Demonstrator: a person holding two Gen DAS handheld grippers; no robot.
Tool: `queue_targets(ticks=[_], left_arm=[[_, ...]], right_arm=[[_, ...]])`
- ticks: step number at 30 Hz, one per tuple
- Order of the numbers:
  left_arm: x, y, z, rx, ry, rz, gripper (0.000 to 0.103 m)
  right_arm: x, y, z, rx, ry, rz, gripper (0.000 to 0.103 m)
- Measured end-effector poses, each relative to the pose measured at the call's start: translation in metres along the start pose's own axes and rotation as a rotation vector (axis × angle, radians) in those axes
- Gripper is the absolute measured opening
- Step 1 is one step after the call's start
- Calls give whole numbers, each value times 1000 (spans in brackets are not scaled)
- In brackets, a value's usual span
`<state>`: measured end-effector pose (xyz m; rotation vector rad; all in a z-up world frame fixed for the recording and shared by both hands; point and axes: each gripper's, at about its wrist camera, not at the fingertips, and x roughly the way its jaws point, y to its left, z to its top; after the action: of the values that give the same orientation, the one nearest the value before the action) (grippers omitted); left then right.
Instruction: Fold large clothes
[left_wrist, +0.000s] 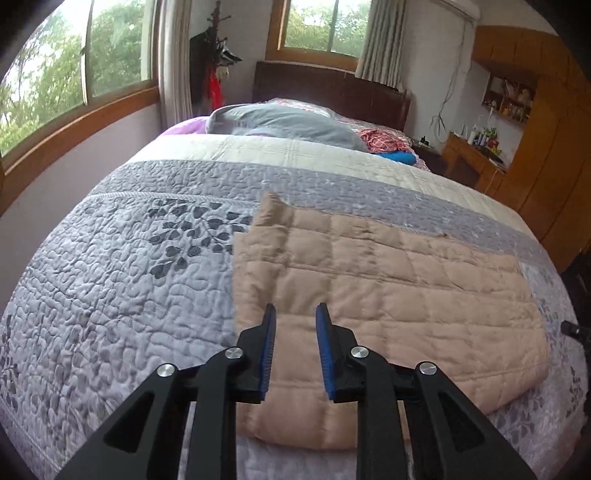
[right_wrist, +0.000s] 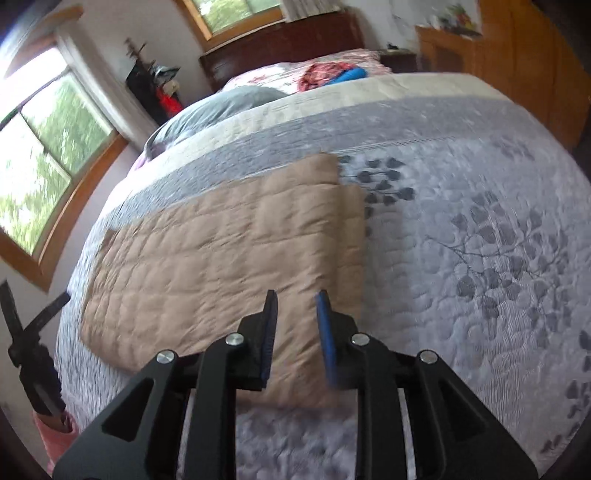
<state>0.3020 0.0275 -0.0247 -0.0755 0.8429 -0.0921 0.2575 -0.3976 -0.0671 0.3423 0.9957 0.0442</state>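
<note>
A folded tan jacket (left_wrist: 388, 291) lies flat on the bed (left_wrist: 110, 266).
The left gripper (left_wrist: 295, 314) and right gripper (right_wrist: 295, 299) hang above it, fingers spread apart, holding nothing.

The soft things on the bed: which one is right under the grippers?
The tan quilted garment, folded flat under both open grippers. The grey pillow and the red patterned cloth lie far off by the headboard.
</note>
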Motion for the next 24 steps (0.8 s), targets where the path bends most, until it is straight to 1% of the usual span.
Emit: queue_targets(ticks=[1,4,6,10,12,15,18,22,24], left_arm=[[-1,-12,-5,23,4,9,23],[2,-41,-16,64,23,-19,24],[6,-56,-22,88,38,-17,24],[26,-65,-34,108,79,3,24],[40,-63,-41,110,110,23,24],[57,-57,-50,119,129,27,26],[61,-58,-59,146,117,36,26],[64,-65,-70,190,75,71,26],[63,-67,-71,191,69,82,26]], right_arm=[[-2,9,-2,-16,9,-1,22],[-4,32,-9,-56,22,13,22],[1,48,-13,-86,24,7,22],[20,63,-29,-95,40,-12,22],[35,67,-35,-101,60,-37,22],[56,64,-45,-101,97,-69,22],[75,58,-55,-104,126,-75,20],[87,50,-63,-95,102,-49,19],[89,48,-65,-100,93,-43,19]])
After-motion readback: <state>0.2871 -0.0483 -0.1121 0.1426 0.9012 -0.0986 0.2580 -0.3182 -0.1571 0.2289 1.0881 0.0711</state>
